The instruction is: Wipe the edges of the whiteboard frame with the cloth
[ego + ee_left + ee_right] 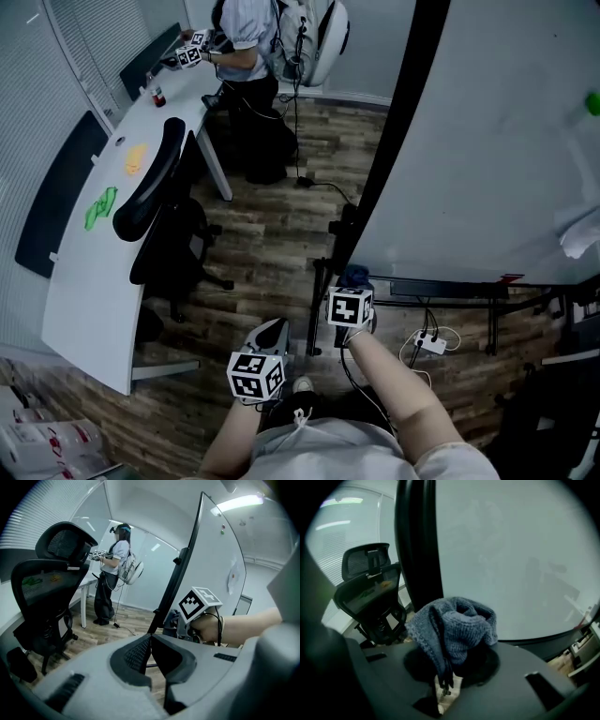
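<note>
**Right gripper (449, 670) clamped on cloth (454, 625); left gripper (150, 644) closed on nothing**

Confirmed in both gripper views: grey knit cloth bunched and pinched between the right jaws. Left jaws pressed together with nothing between them, held low and well apart from the work.

Whiteboard (487, 141): large, upright, surface pale and mostly bare.

Frame (397, 131): dark, with the left edge running down to the lower corner.

Cloth: placed just beside that left edge, near its lower end. Contact with the frame not confirmable from any view.

Judged status: wiping in hand at the bottom of the left edge. No wet trail or dust line visible, so impossible to say which edges are finished. Bottom edge, seen dark under the board, to be treated as outstanding. Likewise the top and right edges, both out of view. Left gripper judged idle.
</note>
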